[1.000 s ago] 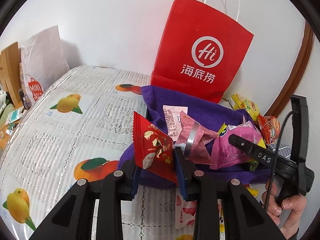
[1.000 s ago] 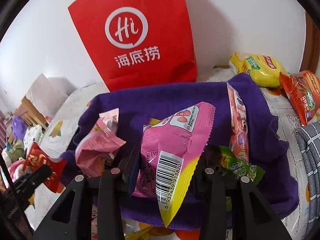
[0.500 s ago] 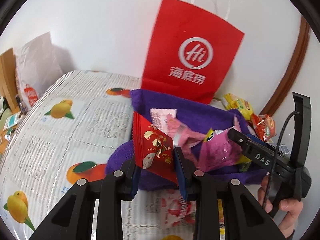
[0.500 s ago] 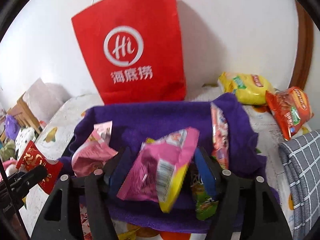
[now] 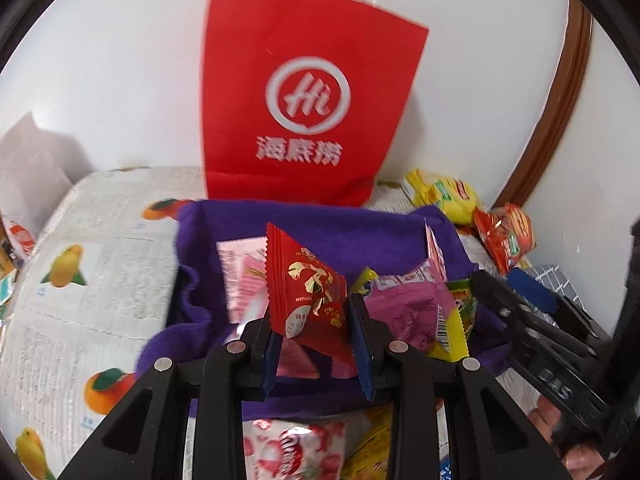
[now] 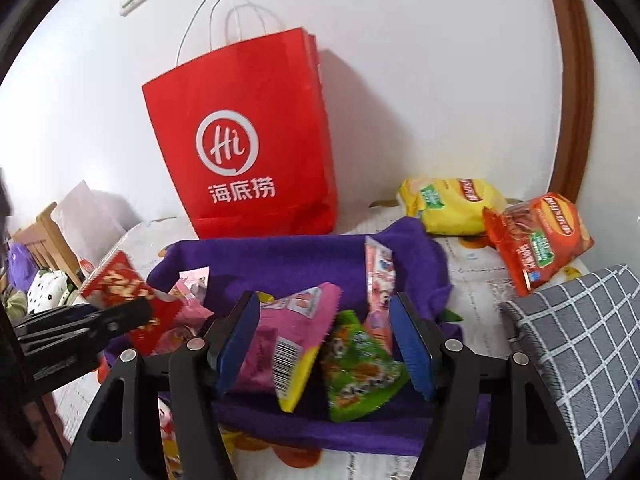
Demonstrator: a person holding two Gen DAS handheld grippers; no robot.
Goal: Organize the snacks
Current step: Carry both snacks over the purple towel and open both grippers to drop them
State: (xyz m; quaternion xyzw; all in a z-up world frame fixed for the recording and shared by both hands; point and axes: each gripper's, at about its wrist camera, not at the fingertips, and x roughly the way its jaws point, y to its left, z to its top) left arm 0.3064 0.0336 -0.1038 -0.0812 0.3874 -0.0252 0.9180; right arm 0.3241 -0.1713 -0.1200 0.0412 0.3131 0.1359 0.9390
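Foil glints on the red snack packet point(image 5: 310, 300), a crinkly pouch with serrated edges and gold print, pinched upright between the blue-padded fingers of the left gripper point(image 5: 318, 330) above the purple basket point(image 5: 332, 232). That basket is soft, fuzzy fabric with slumped walls, sitting on a tabletop point(image 5: 80, 292) covered in a ribbed cloth printed with oranges and mangoes. The right gripper point(image 6: 326, 344) stands with its fingers spread apart, having just opened; a glossy pink-and-yellow packet point(image 6: 286, 344) with a barcode lies loose between them in the basket, touching neither pad, beside a green triangular packet point(image 6: 356, 368) and a slim pink stick pack point(image 6: 378, 280) leaning against the wall. Behind the basket stands a stiff red paper bag point(image 6: 248, 148) with white cord handles, a circled "Hi" logo and "海底捞" (clearest in the right wrist view). To the right lie a puffy yellow chip bag point(image 6: 452, 204) and an orange chip bag point(image 6: 536, 236), then grey checked fabric point(image 6: 580, 344).
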